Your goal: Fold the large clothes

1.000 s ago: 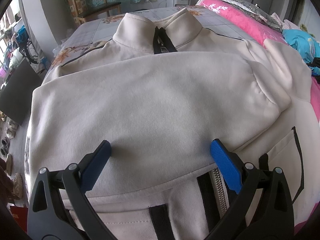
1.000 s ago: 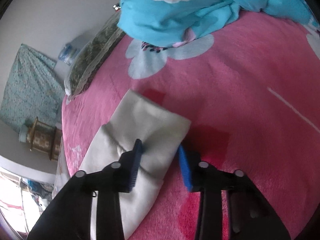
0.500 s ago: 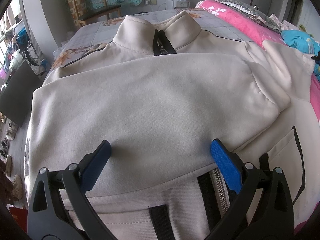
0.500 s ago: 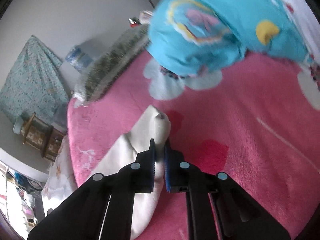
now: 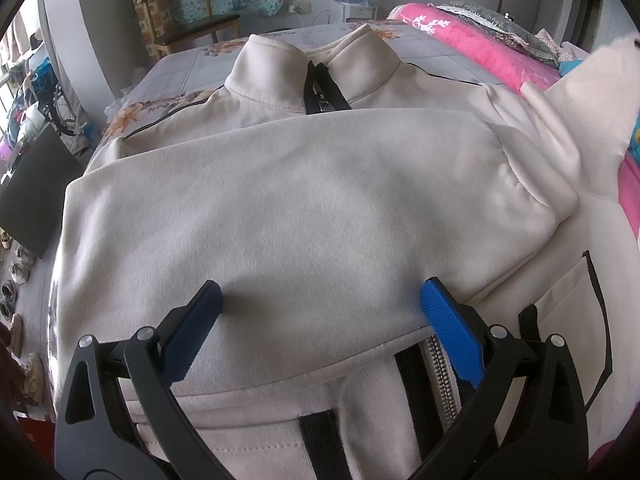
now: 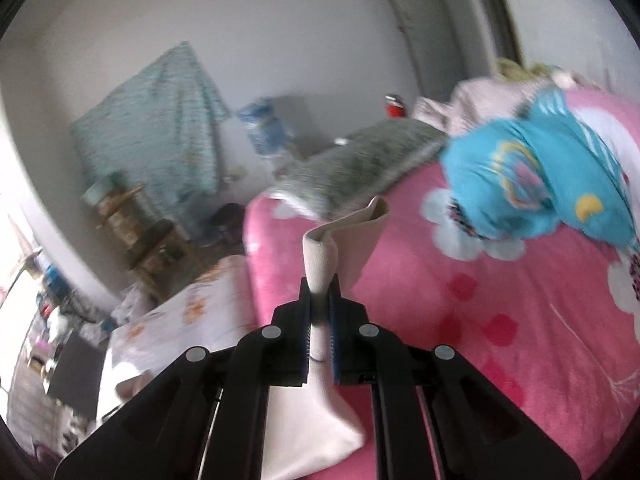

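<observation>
A cream jacket (image 5: 320,208) is spread on the bed (image 5: 180,64), one sleeve (image 5: 304,184) already folded across the chest. The other sleeve's cuff (image 6: 340,240) is pinched in the closed right gripper (image 6: 320,308). The left gripper (image 5: 320,304) is held wide open, empty. Body folds remain.

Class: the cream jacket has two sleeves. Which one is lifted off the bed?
The sleeve clamped in the right gripper; the other sleeve lies folded across the jacket's chest.
</observation>
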{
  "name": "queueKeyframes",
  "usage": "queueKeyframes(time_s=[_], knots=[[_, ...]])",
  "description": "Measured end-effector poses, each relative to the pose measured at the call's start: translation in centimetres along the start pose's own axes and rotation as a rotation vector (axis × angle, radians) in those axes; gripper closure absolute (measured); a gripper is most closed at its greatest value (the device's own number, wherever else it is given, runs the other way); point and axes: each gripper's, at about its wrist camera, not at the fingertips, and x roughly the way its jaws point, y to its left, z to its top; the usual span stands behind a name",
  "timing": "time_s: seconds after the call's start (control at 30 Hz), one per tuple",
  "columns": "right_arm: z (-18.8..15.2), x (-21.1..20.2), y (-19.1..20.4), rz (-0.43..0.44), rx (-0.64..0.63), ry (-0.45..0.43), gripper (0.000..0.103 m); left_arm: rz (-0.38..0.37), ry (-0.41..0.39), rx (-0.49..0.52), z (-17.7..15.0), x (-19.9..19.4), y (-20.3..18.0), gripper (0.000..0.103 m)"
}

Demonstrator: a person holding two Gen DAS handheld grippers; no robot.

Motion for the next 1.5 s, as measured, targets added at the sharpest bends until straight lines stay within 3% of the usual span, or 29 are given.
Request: queueKeyframes(time_s=[0.3,0.6,0.87,0.93,1.1,1.3,1.33,1.37,1.4,1.43,1.5], knots=[[-1.4,-3.5,10.1,0.166,-0.132,0.006,0.095,-0.011,-0.019,0.012,-0.1,-0.1,0.1,0.006],[-3.7,-5.2,18.1,0.254,-0.208,0.021,0.095,-0.029,-0.075,-0.078,-0.2,-3.0,2.3,0.008],[-7.9,-4.3,25.6,0.330,-0.290,0.061,0.095,-0.064,-0.092,-0.204,-2.7,-8.0,8.7,0.047],[-9.5,-3.9,27.7,0.354,-0.308,0.085,0.095,-0.077,-0.092,-0.230,-3.7,-8.7,10.6,0.061],[-14.4,-2.4,33.4,0.413,-0.371,0.144,0.095,-0.133,-0.089,-0.302,-6.4,-9.9,15.2,0.084],[-24.5,0.9,40.6,0.473,-0.516,0.262,0.093,-0.229,-0.080,-0.371,-7.7,-10.1,17.7,0.089],[-27.1,2.2,41.8,0.498,-0.545,0.340,0.089,-0.252,-0.081,-0.382,-7.7,-10.1,18.0,0.089],[-28.4,3.1,42.2,0.511,-0.558,0.392,0.078,-0.275,-0.082,-0.391,-7.7,-10.1,18.2,0.089],[-30.5,4.6,42.8,0.536,-0.572,0.498,0.072,-0.299,-0.082,-0.399,-7.7,-10.2,18.4,0.089],[-31.4,5.5,43.1,0.548,-0.571,0.560,0.065,-0.314,-0.082,-0.405,-7.6,-10.1,18.5,0.089],[-32.0,6.6,42.4,0.553,-0.556,0.627,0.060,-0.339,-0.083,-0.416,-7.3,-9.9,18.4,0.089]])
